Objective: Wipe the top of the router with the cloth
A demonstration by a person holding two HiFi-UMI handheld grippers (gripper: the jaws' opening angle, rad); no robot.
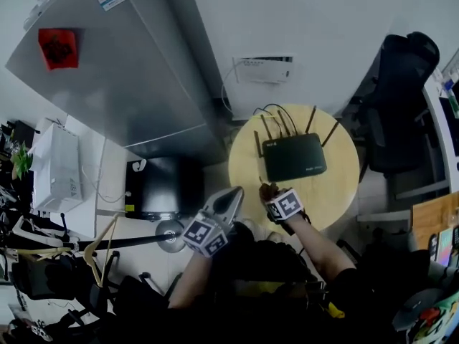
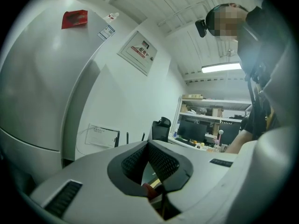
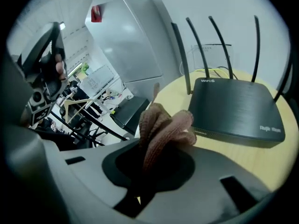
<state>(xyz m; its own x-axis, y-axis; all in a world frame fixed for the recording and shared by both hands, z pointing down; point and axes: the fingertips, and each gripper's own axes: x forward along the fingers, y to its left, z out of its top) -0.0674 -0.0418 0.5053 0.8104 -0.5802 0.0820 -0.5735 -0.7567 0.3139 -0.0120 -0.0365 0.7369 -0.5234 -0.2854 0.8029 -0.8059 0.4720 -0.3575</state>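
Approach: brown knitted cloth [image 3: 161, 127] clenched by right gripper [image 3: 156, 148], just left of flat black router [image 3: 236, 108]. Left gripper [image 2: 148, 146] closed on nothing. Cloth to be laid on router top.

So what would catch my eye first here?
Probably the black router, sitting on a round wooden table. Near its front edge, the right gripper clamps a bunched brown cloth, while the left gripper is held beside it, shut on nothing.
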